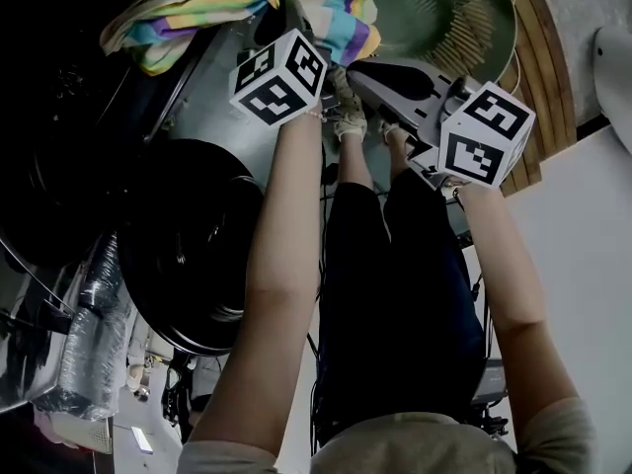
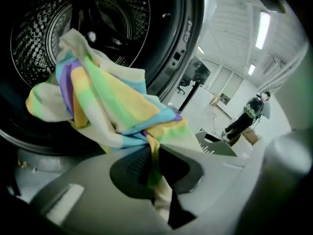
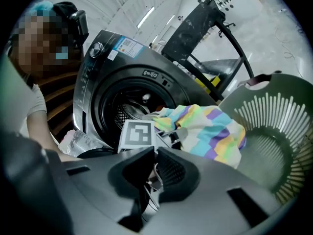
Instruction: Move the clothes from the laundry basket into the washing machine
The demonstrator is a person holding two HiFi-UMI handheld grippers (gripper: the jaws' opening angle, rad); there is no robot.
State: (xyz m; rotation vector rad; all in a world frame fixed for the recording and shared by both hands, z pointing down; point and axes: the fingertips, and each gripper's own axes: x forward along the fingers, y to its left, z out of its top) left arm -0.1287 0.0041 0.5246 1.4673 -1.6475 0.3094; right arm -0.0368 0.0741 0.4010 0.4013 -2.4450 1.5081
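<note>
A pastel striped cloth (image 2: pixel 107 106) hangs bunched in front of the washing machine's dark drum (image 2: pixel 73 23). My left gripper (image 2: pixel 151 165) is shut on a fold of it, which runs down between the pads. In the head view the cloth (image 1: pixel 247 8) lies over the machine's grey front (image 1: pixel 217 97), past the left gripper's marker cube (image 1: pixel 279 77). My right gripper (image 3: pixel 152 173) is shut with nothing in it and points at the cloth (image 3: pixel 205 131) from beside the green laundry basket (image 3: pixel 274 146). The basket (image 1: pixel 444 8) looks empty inside.
The machine's round black door (image 1: pixel 188 245) stands swung open at the left. A plastic-wrapped bundle (image 1: pixel 94 334) lies below it. Wooden slats (image 1: pixel 538 57) run at the right of the basket. A person (image 2: pixel 249 114) stands far off in the room.
</note>
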